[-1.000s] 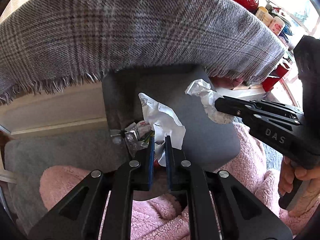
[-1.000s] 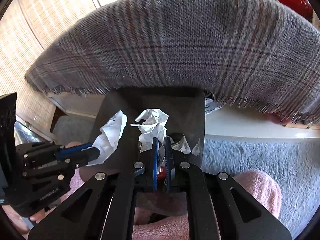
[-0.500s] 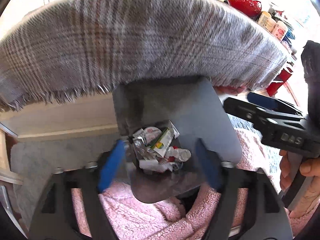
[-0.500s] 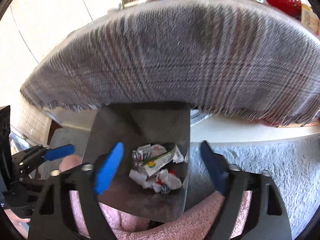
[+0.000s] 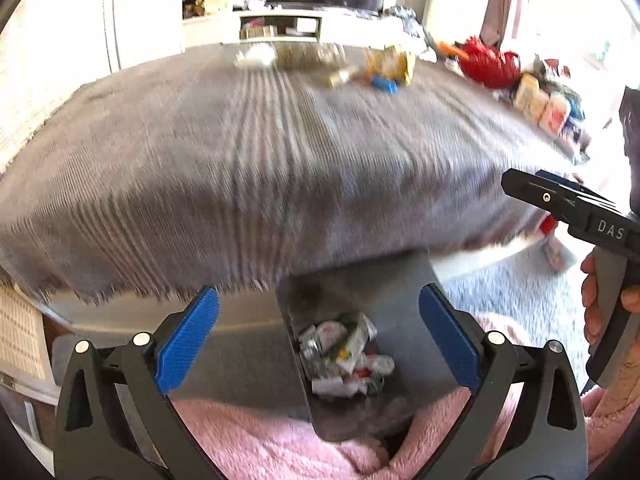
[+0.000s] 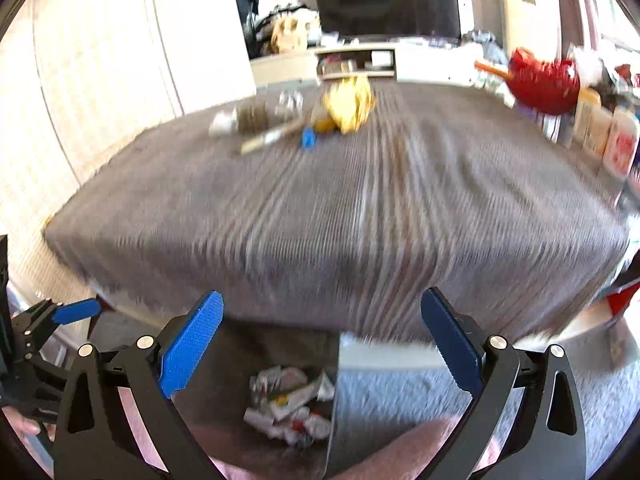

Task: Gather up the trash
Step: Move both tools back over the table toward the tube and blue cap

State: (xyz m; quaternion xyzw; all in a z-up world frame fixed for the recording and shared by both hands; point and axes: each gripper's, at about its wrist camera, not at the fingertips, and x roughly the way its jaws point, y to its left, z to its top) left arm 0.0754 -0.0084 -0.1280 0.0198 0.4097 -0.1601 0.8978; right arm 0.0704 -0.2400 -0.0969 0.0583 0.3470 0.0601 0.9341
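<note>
From my right wrist camera, the right gripper (image 6: 320, 340) stands wide, its blue pads (image 6: 192, 344) far apart with nothing between them. Below and between the fingers I see a dark bin (image 6: 224, 364) holding a heap of crumpled wrappers (image 6: 290, 404), white with bits of red and yellow. Ahead is a table under a grey plaid cloth (image 6: 340, 208), blurred. On its far part lie a yellow crumpled wrapper (image 6: 348, 104), a small blue piece (image 6: 308, 138) and pale scraps (image 6: 224, 122). A red bowl (image 6: 540, 80) sits at the right. At the left edge, the left gripper (image 6: 44, 320) shows one blue pad.
</note>
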